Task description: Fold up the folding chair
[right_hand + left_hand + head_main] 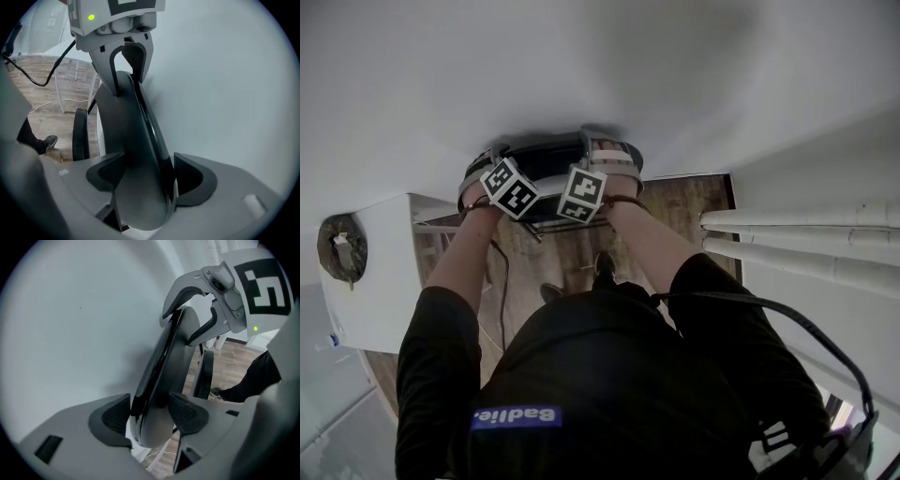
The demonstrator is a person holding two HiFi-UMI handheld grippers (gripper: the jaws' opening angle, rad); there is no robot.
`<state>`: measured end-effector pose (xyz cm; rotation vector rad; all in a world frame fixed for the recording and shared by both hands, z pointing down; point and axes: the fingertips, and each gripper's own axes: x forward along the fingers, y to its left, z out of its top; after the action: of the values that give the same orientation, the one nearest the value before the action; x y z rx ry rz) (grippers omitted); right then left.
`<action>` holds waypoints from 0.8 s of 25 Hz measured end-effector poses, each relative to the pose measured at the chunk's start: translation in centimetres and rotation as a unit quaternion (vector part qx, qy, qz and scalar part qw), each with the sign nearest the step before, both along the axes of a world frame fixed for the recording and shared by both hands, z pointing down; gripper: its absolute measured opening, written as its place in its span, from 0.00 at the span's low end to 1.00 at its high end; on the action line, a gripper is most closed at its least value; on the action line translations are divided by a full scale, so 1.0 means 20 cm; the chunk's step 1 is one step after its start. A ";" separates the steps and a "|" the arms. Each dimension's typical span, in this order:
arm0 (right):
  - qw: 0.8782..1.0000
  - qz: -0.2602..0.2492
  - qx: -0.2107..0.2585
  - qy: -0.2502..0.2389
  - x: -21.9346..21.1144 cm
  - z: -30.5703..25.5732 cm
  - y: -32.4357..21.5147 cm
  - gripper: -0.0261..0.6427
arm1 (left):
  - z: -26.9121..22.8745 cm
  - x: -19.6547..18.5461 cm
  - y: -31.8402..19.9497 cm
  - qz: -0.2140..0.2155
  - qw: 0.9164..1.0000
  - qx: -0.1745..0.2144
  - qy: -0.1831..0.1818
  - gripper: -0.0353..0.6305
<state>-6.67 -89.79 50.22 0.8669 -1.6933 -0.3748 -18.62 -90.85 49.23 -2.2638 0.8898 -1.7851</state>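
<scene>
The only lettering is white print on a blue patch (516, 417) at the chest of the person's black top (609, 366) in the head view; it is not read off here. The left gripper's marker cube (510, 187) and the right gripper's marker cube (582, 195) carry black-and-white square code patterns, not letters or numbers. The left gripper view shows one such pattern large on the right gripper's cube, at the upper right edge. Nothing else is legible.
</scene>
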 end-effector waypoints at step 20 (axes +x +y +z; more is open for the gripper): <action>0.999 -0.020 0.046 0.013 0.00 -0.01 -0.06 0.48 | 0.01 -0.01 -0.10 -0.045 0.998 0.036 -0.012 0.40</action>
<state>-6.64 -91.07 50.05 0.8931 -1.6826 -0.4932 -18.90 -92.94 49.36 -2.1856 1.0509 -1.7814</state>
